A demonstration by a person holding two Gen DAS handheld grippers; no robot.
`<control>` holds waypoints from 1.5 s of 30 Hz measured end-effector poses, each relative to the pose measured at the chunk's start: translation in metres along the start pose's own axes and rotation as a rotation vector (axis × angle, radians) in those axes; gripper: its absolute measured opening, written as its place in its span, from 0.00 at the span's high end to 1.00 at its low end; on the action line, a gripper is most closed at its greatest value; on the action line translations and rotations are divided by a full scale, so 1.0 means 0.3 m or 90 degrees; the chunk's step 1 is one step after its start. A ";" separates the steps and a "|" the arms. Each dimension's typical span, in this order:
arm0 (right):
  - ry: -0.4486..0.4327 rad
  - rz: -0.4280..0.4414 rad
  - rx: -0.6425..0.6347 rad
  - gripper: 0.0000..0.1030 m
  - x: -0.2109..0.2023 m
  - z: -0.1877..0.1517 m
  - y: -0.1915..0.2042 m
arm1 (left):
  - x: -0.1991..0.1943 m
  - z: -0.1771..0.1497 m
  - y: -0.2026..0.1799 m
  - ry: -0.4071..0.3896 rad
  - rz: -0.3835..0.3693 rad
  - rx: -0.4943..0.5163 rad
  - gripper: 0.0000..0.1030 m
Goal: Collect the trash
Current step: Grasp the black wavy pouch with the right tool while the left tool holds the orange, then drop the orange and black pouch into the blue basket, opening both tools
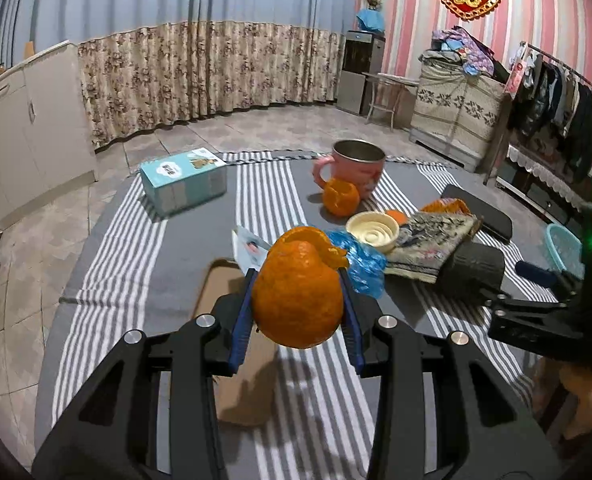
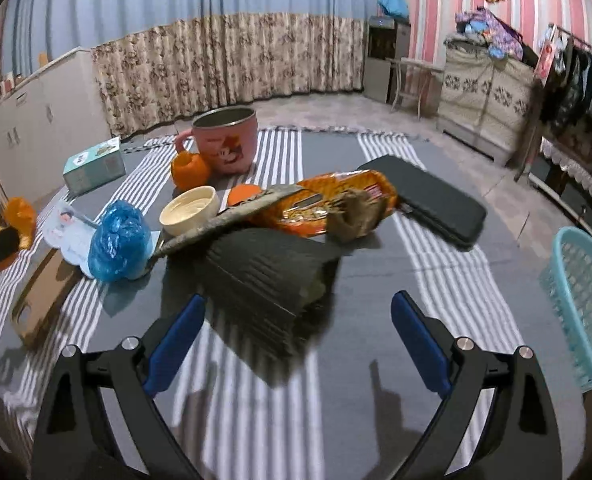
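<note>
My left gripper (image 1: 297, 280) is shut on a hollow orange peel (image 1: 298, 300), its blue pads pressing both sides and holding it above the striped cloth (image 1: 135, 248). In the right wrist view that peel (image 2: 19, 216) shows at the far left edge. My right gripper (image 2: 299, 300) is open, just short of a black ribbed cup (image 2: 271, 276) that lies on its side. Behind the cup lie a crumpled blue plastic bag (image 2: 117, 236), an orange snack wrapper (image 2: 336, 200) and a second peel (image 2: 189, 172). A teal basket (image 2: 584, 304) stands at the right.
A pink mug (image 2: 225, 142), a cream bowl (image 2: 189, 210), a teal tissue box (image 2: 93, 168), a black case (image 2: 432, 200) and a brown cardboard piece (image 2: 43, 300) also lie on the cloth. A patterned cloth (image 1: 428, 240) rests by the cup. Cabinets, curtains and a clothes rack surround the area.
</note>
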State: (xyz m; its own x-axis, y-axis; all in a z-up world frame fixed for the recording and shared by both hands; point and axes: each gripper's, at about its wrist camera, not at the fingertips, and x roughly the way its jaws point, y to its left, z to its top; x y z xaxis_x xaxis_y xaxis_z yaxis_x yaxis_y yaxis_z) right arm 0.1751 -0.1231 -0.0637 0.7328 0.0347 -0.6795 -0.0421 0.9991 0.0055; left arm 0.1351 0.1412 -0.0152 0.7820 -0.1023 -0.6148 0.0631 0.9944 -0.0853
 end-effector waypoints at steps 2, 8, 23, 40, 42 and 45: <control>0.015 -0.014 0.014 0.10 0.032 0.015 0.024 | 0.001 0.012 0.014 -0.004 -0.001 -0.006 0.64; 0.057 -0.050 0.074 0.10 0.098 0.052 0.069 | 0.006 0.033 0.034 -0.018 -0.011 -0.013 0.64; 0.040 -0.008 0.071 0.34 0.035 0.042 -0.065 | 0.011 0.051 0.020 -0.013 -0.003 -0.016 0.64; -0.099 -0.090 0.145 0.34 -0.304 0.002 -0.648 | 0.001 0.117 -0.455 -0.038 -0.109 0.077 0.64; -0.116 -0.109 0.163 0.34 -0.328 -0.011 -0.735 | 0.012 0.124 -0.547 -0.040 -0.129 0.100 0.64; -0.131 -0.142 0.173 0.34 -0.351 -0.037 -0.840 | 0.020 0.132 -0.655 -0.046 -0.159 0.124 0.64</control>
State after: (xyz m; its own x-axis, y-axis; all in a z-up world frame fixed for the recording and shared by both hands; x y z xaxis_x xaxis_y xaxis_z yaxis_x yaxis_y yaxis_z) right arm 0.1010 -0.3789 -0.0018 0.8254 -0.2069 -0.5253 0.2942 0.9517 0.0874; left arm 0.1521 -0.0537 0.0290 0.7690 -0.3479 -0.5362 0.3698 0.9264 -0.0706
